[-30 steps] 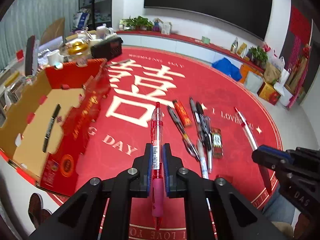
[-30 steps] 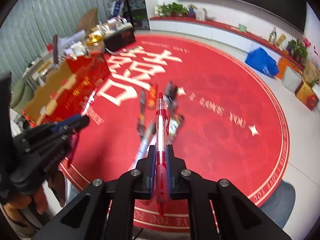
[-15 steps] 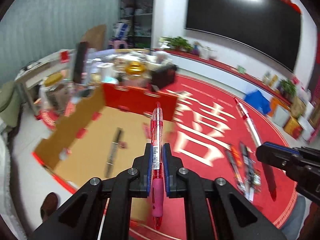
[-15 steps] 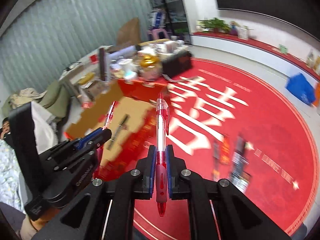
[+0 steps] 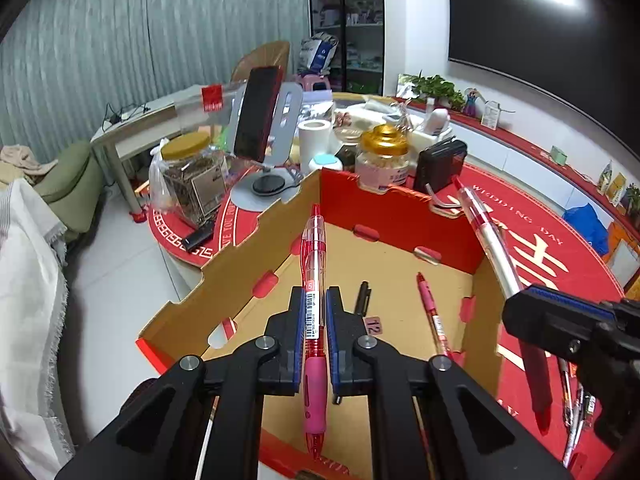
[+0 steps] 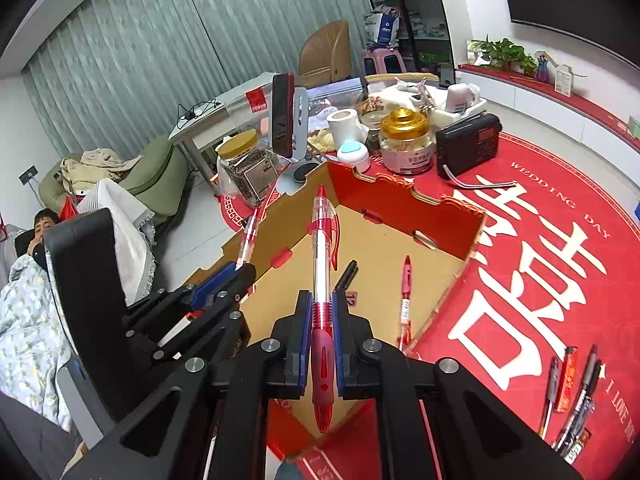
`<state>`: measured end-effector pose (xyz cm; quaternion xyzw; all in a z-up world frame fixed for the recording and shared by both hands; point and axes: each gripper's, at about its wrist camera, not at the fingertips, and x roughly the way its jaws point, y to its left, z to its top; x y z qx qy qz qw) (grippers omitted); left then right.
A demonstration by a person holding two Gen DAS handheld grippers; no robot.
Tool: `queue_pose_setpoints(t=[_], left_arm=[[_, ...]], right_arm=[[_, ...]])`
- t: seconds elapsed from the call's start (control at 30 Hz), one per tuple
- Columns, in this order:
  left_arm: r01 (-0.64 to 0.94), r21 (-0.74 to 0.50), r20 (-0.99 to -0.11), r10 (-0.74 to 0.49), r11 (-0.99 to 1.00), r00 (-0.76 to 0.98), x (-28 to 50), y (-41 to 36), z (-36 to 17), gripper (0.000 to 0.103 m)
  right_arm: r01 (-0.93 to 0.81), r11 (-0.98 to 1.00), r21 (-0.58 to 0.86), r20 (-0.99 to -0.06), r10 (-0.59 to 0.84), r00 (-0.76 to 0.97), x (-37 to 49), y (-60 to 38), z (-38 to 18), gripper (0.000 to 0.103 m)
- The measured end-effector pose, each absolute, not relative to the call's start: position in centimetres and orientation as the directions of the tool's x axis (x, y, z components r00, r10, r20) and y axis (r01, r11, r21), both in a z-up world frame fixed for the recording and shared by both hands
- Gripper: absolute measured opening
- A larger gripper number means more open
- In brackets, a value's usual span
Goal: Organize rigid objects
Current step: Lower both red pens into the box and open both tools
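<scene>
Fingers on both my grippers are clamped tight, each on a pen held lengthwise along the tool. My left gripper (image 5: 316, 336) carries a pink-grip red pen (image 5: 314, 320), its long axis running from six o'clock up to twelve in the left wrist view, its far end over the floor of the cardboard box (image 5: 400, 264). My right gripper (image 6: 320, 340) pinches a dark-red-grip pen (image 6: 322, 304) the same way, also aimed toward twelve o'clock over the box interior.

Both pens hang above the open box, so I judge a straight release would drop them inside. Already lying on the box floor are a black pen (image 5: 363, 298) at about one o'clock of my left fingers and a pink pen (image 5: 432, 312) farther toward two o'clock, both roughly parallel to the pens I hold. My left gripper is nearer the box's left wall, my right nearer the middle. Open floor remains left of the black pen. The red far wall (image 5: 400, 216) and notched left side wall (image 5: 248, 256) stand clear of both tips, as far as I can tell. More pens (image 6: 572, 392) wait on the red bench cloth (image 6: 540, 280) at four o'clock in the right wrist view.
</scene>
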<state>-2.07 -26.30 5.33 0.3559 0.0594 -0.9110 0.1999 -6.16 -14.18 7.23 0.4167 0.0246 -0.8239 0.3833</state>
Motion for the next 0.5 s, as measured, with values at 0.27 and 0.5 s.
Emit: queue_pose_setpoints(t=[0.27,0.5], left_arm=[[0.407,0.037,-0.703,-0.313,-0.913,-0.638,-4.0,-26.6,3.4,0.01],[0.403,0.042,-0.715,-0.309,-0.914,-0.627,-4.9,-26.7,2.6,0.01]], right_arm=[[0.637,-0.72,0.274,-0.724,-0.591,-0.356,-8.0,-14.7,6.1,0.01],[0.624,-0.733,0.272,-0.738,-0.575,-0.354,-9.0,-14.7,5.3,0.01]])
